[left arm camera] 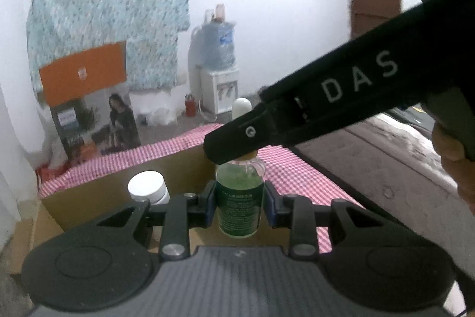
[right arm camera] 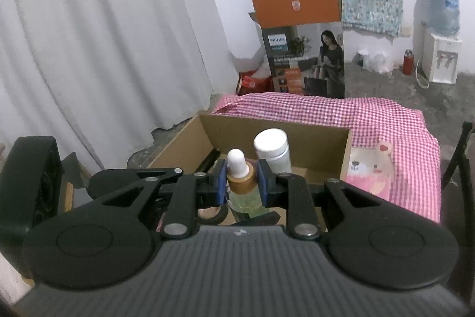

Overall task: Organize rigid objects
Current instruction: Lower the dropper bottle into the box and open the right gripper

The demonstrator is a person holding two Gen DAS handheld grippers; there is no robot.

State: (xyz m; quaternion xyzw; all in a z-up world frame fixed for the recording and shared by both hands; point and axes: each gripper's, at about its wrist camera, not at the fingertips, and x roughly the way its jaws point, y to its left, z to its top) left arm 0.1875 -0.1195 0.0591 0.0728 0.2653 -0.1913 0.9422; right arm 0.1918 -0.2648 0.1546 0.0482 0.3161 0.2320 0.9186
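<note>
- The dropper bottle (left arm camera: 240, 202) stands upright, its long axis vertical, just in front of the cardboard box (right arm camera: 276, 135).
- The left hand-held gripper (left arm camera: 240, 202) is clamped on the bottle's labelled body.
- The right hand-held gripper (right arm camera: 242, 183) pinches its gold collar, directly above the left one.
- A white-capped jar (right arm camera: 271, 152) stands inside the box, just behind the bottle.

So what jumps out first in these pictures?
A small green dropper bottle, clamped from both sides: the left hand-held gripper squeezes its body, the right hand-held gripper its gold collar. Behind it a white-capped jar stands in a cardboard box on pink checked cloth.
</note>
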